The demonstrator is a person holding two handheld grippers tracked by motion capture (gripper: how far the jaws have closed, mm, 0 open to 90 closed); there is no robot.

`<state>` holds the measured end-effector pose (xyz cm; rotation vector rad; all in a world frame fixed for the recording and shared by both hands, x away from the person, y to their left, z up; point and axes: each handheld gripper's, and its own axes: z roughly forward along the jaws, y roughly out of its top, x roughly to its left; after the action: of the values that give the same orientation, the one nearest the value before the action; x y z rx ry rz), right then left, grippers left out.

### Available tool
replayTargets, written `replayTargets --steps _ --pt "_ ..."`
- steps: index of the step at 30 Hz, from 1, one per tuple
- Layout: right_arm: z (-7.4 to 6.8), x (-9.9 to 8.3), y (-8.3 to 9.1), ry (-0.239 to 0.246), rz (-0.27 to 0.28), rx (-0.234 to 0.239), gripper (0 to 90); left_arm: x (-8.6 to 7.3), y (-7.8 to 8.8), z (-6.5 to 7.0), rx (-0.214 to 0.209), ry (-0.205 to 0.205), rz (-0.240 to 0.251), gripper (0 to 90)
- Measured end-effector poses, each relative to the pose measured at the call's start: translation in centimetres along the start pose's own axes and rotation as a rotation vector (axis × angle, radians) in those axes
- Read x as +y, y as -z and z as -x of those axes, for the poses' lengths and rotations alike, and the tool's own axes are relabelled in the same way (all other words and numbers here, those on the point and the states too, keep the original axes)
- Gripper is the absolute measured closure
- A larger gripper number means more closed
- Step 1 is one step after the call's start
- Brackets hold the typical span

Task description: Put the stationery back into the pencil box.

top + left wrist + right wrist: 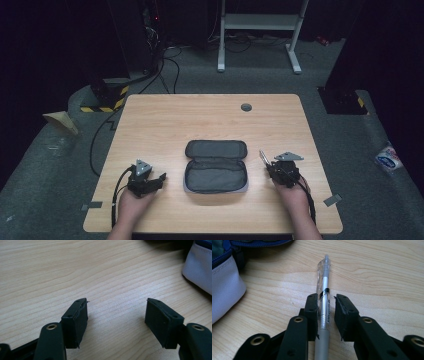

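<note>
Clear-barrelled pen (323, 297) caught between the jaws of the right tool (325, 302), left pad against the barrel, a sliver of gap at the right pad, tip pointing away over the wooden bench (150, 125). Grasp step, probably. Left tool (116, 311) released, spread over bare wood. Grey pencil case (216, 166) unzipped between both. Next, likely: firm the grip, lift, carry over the case's open mouth.
</note>
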<state>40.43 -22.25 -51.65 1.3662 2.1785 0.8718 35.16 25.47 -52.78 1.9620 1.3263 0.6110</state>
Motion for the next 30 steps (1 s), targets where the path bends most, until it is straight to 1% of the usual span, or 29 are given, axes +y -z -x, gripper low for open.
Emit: replayTargets --steps 5,14,18,20,24,28,30 --pt "-0.07 0.00 0.03 0.003 -0.002 -0.003 77.4 0.00 0.00 0.00 0.000 0.000 0.000 34.9" --pt "-0.24 -0.10 0.16 0.021 -0.002 0.000 78.2 0.00 0.00 0.00 0.000 0.000 0.000 34.9" --pt "-0.20 -0.12 0.15 0.020 0.002 0.002 78.3 0.00 0.00 0.00 0.000 0.000 0.000 34.8" --pt "-0.25 -0.13 0.13 0.032 0.005 -0.003 78.3 0.00 0.00 0.00 0.000 0.000 0.000 34.8" --pt "-0.26 -0.14 0.19 0.038 0.003 -0.009 78.3 0.00 0.00 0.00 0.000 0.000 0.000 34.8" --pt "-0.26 -0.14 0.50 0.032 0.012 -0.008 78.3 0.00 0.00 0.00 -0.001 0.001 0.000 34.8" --pt "-0.24 -0.13 0.58 0.037 0.016 -0.008 78.3 0.00 0.00 0.00 -0.001 0.001 0.000 34.8"
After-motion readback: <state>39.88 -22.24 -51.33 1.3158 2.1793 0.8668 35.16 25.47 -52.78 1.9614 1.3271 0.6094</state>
